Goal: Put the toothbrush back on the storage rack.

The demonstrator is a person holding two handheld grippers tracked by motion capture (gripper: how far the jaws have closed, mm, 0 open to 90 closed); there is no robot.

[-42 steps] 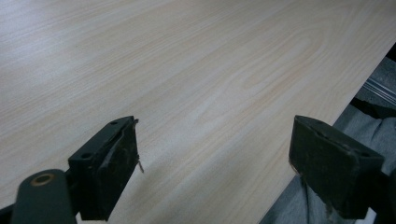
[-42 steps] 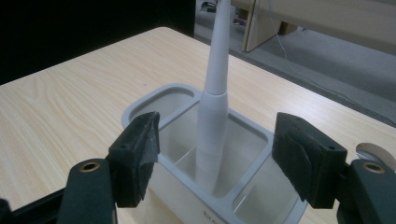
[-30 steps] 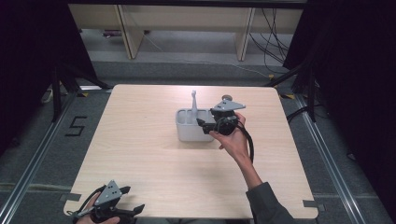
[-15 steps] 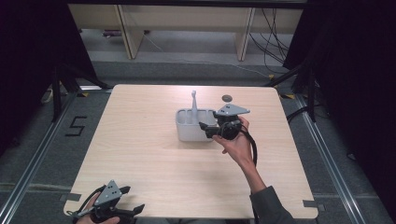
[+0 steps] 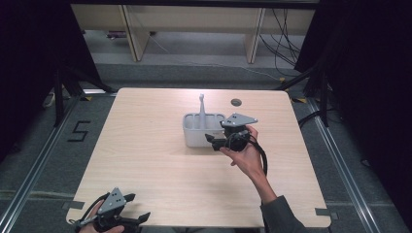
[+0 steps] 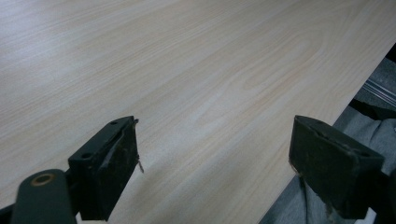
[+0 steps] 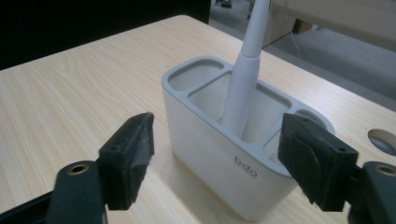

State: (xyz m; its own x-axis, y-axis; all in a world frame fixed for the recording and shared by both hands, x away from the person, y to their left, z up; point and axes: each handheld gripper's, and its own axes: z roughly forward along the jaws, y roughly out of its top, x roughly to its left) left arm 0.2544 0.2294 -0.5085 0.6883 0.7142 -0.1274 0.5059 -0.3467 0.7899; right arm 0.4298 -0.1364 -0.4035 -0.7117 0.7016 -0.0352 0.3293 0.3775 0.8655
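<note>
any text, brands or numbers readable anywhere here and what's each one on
"bda", as best it reads: small grey raised lettering on the front wall of the white holder, low and toward its right end; the letters are small, so the last one is uncertain.
"5": dark numeral marked on the grey floor left of the table.
No other lettering is readable; none shows on the white toothbrush standing in the holder.

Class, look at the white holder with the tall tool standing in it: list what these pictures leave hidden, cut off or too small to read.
- Tool: its top is cut off by the right gripper view's upper edge; too small in the high view.
- Tool's lower end: hidden inside the holder.
- Holder's compartment floors: hidden by its walls.
- Holder's right end: covered by a jaw of the right gripper.
</note>
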